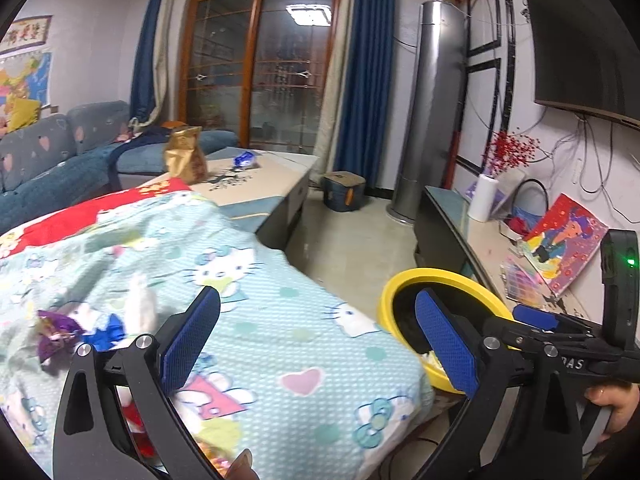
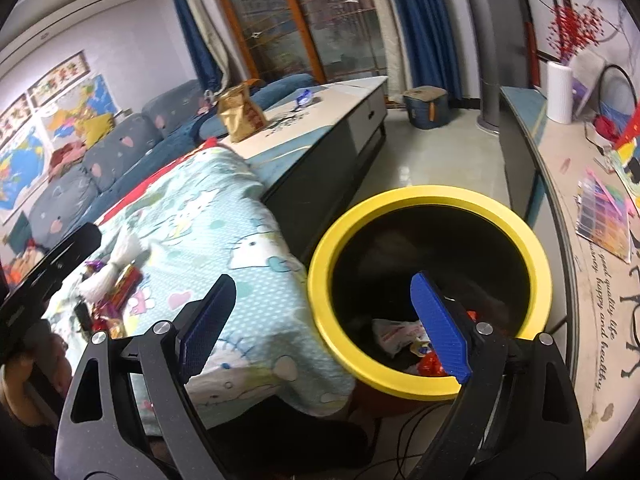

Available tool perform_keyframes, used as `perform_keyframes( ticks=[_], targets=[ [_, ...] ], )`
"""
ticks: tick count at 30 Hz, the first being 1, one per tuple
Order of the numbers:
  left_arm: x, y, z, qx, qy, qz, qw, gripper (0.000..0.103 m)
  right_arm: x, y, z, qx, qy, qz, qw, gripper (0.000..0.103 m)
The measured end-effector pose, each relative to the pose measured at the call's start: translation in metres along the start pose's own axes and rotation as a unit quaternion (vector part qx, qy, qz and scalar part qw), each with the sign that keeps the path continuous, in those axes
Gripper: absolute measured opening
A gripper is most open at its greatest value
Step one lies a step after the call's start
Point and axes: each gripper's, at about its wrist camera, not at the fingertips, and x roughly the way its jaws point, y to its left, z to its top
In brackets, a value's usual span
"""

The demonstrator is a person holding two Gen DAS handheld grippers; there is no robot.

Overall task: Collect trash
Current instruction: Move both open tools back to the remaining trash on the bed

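A yellow-rimmed black trash bin (image 2: pixel 430 200) stands on the floor beside a table covered with a Hello Kitty cloth (image 2: pixel 224 216). Wrappers (image 2: pixel 400 334) lie inside the bin. My right gripper (image 2: pixel 324 320) is open and empty, over the bin's near left rim. Loose trash lies on the cloth: a white crumpled tissue (image 1: pixel 140 308), a purple wrapper (image 1: pixel 56 330), a blue wrapper (image 1: pixel 106 330). The pile also shows in the right wrist view (image 2: pixel 116 284). My left gripper (image 1: pixel 320 340) is open and empty above the cloth, right of the trash. The bin shows in the left wrist view (image 1: pixel 440 276).
A coffee table (image 2: pixel 340 96) behind the cloth holds a gold bag (image 2: pixel 240 114) and a blue wrapper (image 2: pixel 304 98). A sofa (image 1: pixel 60 160) is at left. A TV bench (image 2: pixel 580 200) with a paper roll (image 2: pixel 560 92) and paintings runs along the right. Cables lie on the floor.
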Motion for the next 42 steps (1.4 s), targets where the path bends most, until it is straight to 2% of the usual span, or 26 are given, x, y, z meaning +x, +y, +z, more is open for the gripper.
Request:
perform_keyframes(
  ticks=[11, 28, 42],
  targets=[
    [-0.018, 0.036, -0.003, -0.025, -0.007, 0.036, 0.9990, 0.095, 0.001, 0.048, -0.009, -0.053, 0.009, 0.042, 0.998, 0.081],
    [-0.038, 0.082, -0.009, -0.058, -0.013, 0.083, 0.9947, 0.095, 0.006, 0.107, -0.021, -0.116, 0.037, 0.096, 0.988, 0.081],
    [-0.062, 0.145, -0.019, -0.112, -0.011, 0.147, 0.9828, 0.095, 0.023, 0.154, -0.032, -0.159, 0.063, 0.138, 0.976, 0.081]
  ],
)
